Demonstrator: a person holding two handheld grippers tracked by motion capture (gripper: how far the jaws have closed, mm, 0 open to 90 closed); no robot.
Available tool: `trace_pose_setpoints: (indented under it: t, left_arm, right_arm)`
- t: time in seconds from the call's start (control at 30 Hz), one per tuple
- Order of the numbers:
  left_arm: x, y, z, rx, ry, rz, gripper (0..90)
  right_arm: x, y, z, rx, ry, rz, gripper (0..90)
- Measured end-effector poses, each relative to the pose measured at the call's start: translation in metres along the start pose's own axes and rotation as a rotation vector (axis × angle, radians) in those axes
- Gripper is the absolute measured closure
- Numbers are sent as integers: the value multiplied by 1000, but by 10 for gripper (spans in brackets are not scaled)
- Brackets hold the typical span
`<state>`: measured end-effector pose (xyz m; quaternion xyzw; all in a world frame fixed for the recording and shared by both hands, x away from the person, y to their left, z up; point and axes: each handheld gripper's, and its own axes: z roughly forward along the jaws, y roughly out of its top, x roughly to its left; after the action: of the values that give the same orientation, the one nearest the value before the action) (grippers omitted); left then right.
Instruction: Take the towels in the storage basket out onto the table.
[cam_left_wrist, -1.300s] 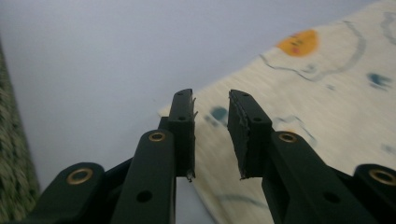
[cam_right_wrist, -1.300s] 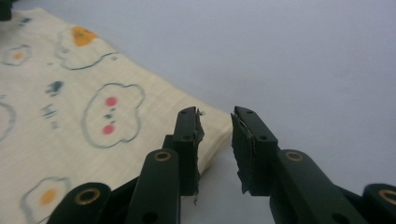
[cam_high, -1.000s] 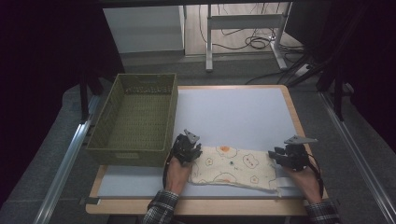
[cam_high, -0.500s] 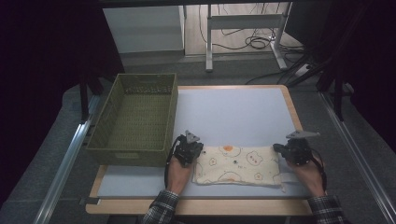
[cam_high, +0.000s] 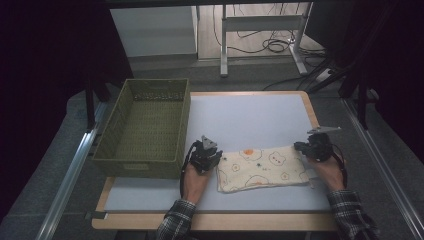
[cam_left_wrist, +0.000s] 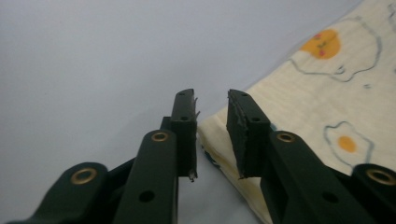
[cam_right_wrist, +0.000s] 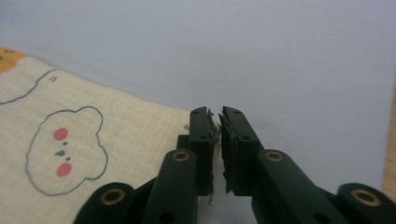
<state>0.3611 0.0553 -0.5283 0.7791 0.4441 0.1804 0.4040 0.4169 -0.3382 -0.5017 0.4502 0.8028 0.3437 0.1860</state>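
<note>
the cloth (cam_high: 261, 168) lies flat on the near half of the surface (cam_high: 250, 120), a cream rectangle printed with little bears and eggs, its long edges running left to right. it looks folded at least once: in the left gripper view the near corner shows stacked layers at the edge. the left gripper (cam_high: 205, 156) sits just beside the cloth's left end, and the right gripper (cam_high: 314, 148) is at the far right corner.

in the left gripper view the jaws stand a narrow way apart with the cloth's corner (cam_left_wrist: 219, 126) between and below them, not yet pinched. in the right gripper view the jaws are nearly closed, only a thin gap between the pads, right at the cloth's edge (cam_right_wrist: 177, 114); i cannot tell whether a bit of fabric is caught between them.

judging by this, the work is part way through a fold: the cloth is already a neat strip, and both grippers are placed at its ends as if to take hold for another fold. after that it would likely go into the basket (cam_high: 142, 127), which stands to the left, well clear of the cloth, with nothing in it.

counted: one cloth, one green woven basket, two grippers, two hands with plaid sleeves (cam_high: 172, 225) coming in from the near edge.
</note>
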Motion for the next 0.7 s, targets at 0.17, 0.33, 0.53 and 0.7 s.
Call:
trace_pose_setpoints:
  t: [0.17,0.33,0.53,0.7]
  left_arm:
    - [0,0,0,23,-31,4,678]
    - [3,-3,16,59,15,38,593]
    - [9,-3,18,63,3,-13,498]
    - [9,-4,18,61,3,-12,498]
  right_arm:
    - [-4,-3,-13,-19,11,24,754]
    - [1,-12,-27,-26,49,38,671]
    - [18,-20,-32,-6,83,-21,620]
    - [41,-24,-40,-13,131,-76,541]
